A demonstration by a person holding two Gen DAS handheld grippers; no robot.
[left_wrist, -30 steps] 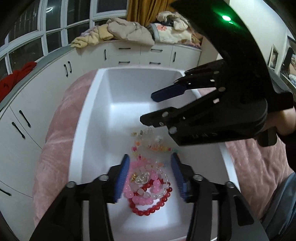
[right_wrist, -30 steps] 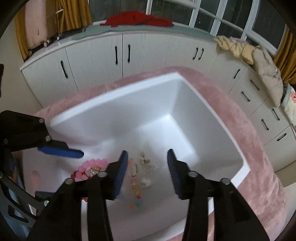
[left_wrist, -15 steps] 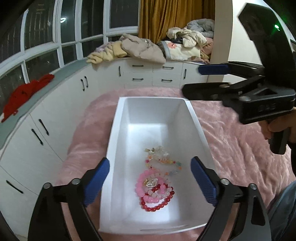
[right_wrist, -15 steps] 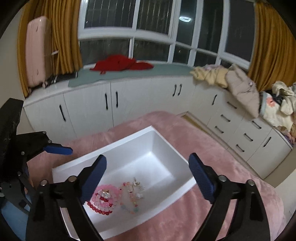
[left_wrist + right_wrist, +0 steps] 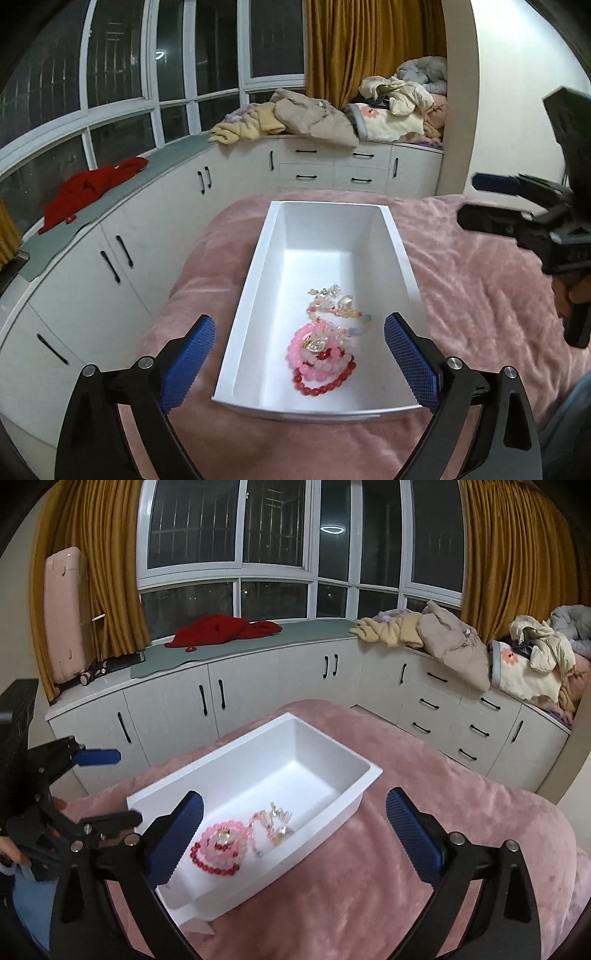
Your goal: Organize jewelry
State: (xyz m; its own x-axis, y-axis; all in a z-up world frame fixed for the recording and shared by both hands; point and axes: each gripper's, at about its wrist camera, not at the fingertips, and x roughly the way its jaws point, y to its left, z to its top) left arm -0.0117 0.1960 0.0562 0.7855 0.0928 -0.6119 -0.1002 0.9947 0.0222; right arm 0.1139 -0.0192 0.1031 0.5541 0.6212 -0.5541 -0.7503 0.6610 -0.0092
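Observation:
A white open box (image 5: 258, 266) (image 5: 221, 753) rests on a pink blanket (image 5: 461, 295) (image 5: 369, 867). Pink and red bead bracelets (image 5: 317, 358) (image 5: 218, 849) lie at the box's near end, beside a pastel bead strand with clear charms (image 5: 336, 306) (image 5: 275, 823). My left gripper (image 5: 299, 321) (image 5: 125, 786) hovers above and short of the box. Its jaws are opening wide, with nothing gripped between them. My right gripper (image 5: 294, 795) (image 5: 476, 201) hangs off to the box's side, its jaws likewise opening and empty. A hand holds it.
White cabinets (image 5: 258, 686) curve around the bed under the windows. A red garment (image 5: 221, 629) and a heap of clothes (image 5: 314, 114) lie on the window seat. A pink suitcase (image 5: 66, 616) stands by the yellow curtain (image 5: 110, 572).
Both grippers have pulled back and up out of the box, and their jaws have spread wide. The bracelets and bead strand now lie free on the box floor.

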